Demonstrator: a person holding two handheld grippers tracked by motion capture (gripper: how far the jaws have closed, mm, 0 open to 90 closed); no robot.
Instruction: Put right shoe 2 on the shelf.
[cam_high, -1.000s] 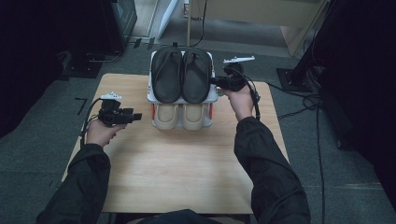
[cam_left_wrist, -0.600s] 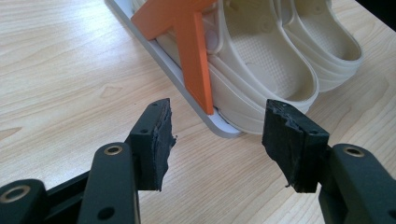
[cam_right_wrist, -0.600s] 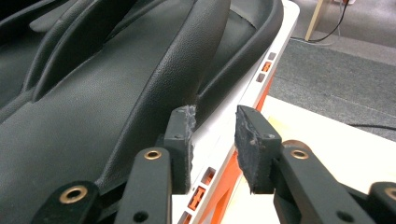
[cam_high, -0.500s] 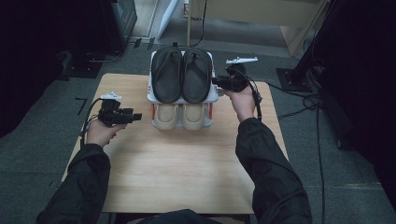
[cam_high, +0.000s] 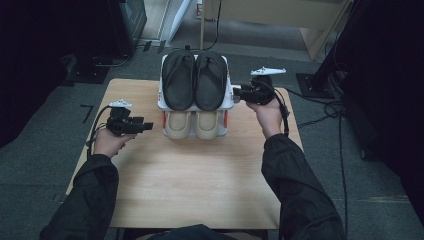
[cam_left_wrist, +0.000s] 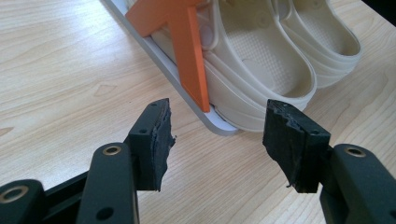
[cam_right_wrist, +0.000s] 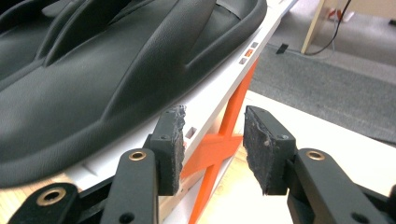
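Shoe rack (cam_high: 161, 95) at table (cam_high: 200, 185) far edge; black sandals (cam_high: 194, 77) up top, beige clogs (cam_high: 192, 125) below. L gripper (cam_high: 145, 126) jaws wide, just beside rack base, apart. R gripper (cam_high: 237, 93) jaws part-open at top shelf edge, holding nothing. Table front half bare.

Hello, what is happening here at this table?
A person holds a gripper in each hand beside a small shoe rack on the table. Black sandals lie on top, beige clogs below. The right gripper, jaws open, is at the rack's upper shelf edge. The left gripper is open, apart from the rack.
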